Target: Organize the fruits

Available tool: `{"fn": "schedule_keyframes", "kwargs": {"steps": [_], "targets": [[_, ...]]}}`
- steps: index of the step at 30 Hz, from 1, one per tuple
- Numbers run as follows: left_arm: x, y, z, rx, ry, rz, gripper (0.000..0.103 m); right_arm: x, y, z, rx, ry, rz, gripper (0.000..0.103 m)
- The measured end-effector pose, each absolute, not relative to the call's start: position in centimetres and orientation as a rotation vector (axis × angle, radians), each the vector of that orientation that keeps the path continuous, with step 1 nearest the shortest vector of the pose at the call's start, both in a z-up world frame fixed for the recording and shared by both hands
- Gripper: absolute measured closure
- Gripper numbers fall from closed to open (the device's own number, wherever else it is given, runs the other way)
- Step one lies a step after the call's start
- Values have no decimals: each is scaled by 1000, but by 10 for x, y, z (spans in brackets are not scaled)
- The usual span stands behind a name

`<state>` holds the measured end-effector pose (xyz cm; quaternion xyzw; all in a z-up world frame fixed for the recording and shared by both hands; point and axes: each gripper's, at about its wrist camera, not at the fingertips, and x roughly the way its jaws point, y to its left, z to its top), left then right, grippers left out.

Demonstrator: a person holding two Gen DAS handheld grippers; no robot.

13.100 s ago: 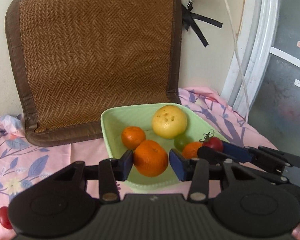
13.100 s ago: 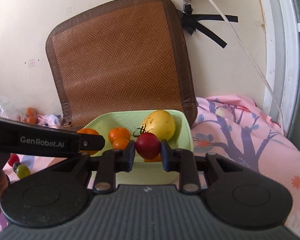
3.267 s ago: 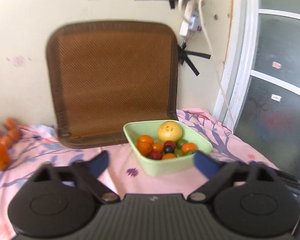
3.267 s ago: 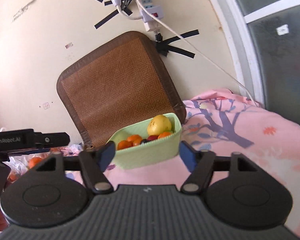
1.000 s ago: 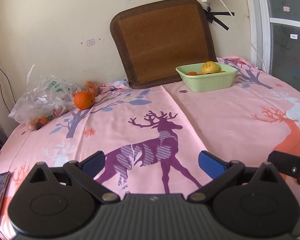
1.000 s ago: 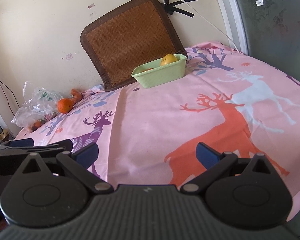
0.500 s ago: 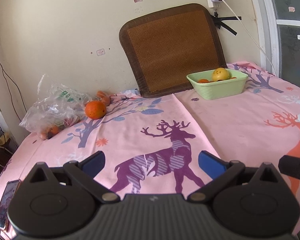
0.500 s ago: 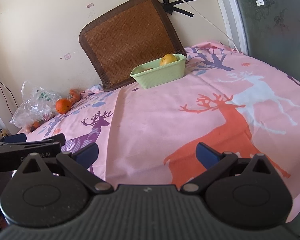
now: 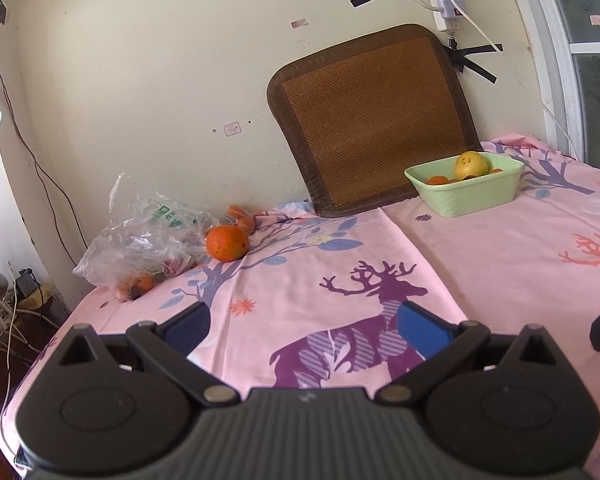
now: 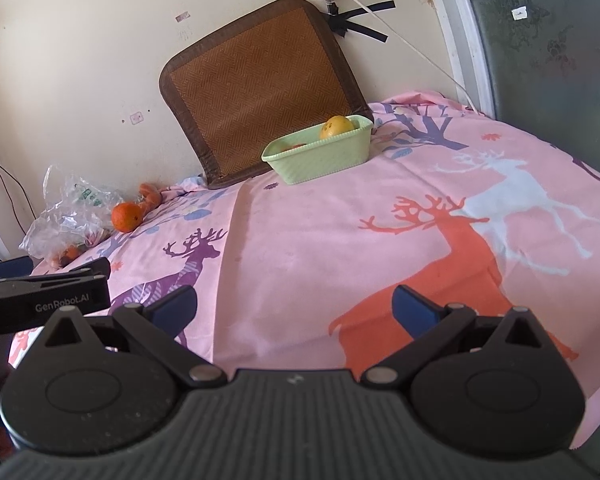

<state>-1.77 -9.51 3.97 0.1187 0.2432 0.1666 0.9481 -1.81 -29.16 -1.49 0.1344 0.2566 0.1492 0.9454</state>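
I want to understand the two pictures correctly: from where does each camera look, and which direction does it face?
Left wrist: sits on the left gripper, open, low at the near table edge, facing the plastic bag and loose orange.
Right wrist: sits on the right gripper, open, facing the green basket; the left gripper shows at its left edge.
Shared: basket, orange, bag, woven mat, pink tablecloth.

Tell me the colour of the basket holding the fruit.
Pale green. The basket shows best in the right wrist view, its ribbed wall facing the camera.

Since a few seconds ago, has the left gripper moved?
Yes. The left gripper has backed away from the green basket, now far off by the woven mat.
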Motion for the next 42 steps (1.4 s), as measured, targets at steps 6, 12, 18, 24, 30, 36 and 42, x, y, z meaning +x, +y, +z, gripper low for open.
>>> {"fn": "schedule_keyframes", "kwargs": {"steps": [6, 12, 18, 24, 30, 36, 42], "targets": [[-19, -91, 41, 238, 485, 351, 0, -20, -291, -15, 272, 517, 302, 0], [-20, -90, 42, 236, 480, 356, 0, -20, -290, -15, 271, 517, 302, 0], [-21, -90, 41, 238, 476, 360, 0, -21, -291, -15, 272, 515, 299, 0], [-21, -89, 41, 236, 477, 359, 0, -21, -290, -14, 271, 516, 298, 0], [-20, -91, 38, 217, 508, 325, 0, -21, -290, -15, 271, 517, 299, 0], [-20, -93, 34, 153, 576, 259, 0, -20, -291, -16, 271, 518, 296, 0], [-20, -95, 31, 134, 596, 238, 0, -20, -292, -17, 271, 519, 296, 0]]}}
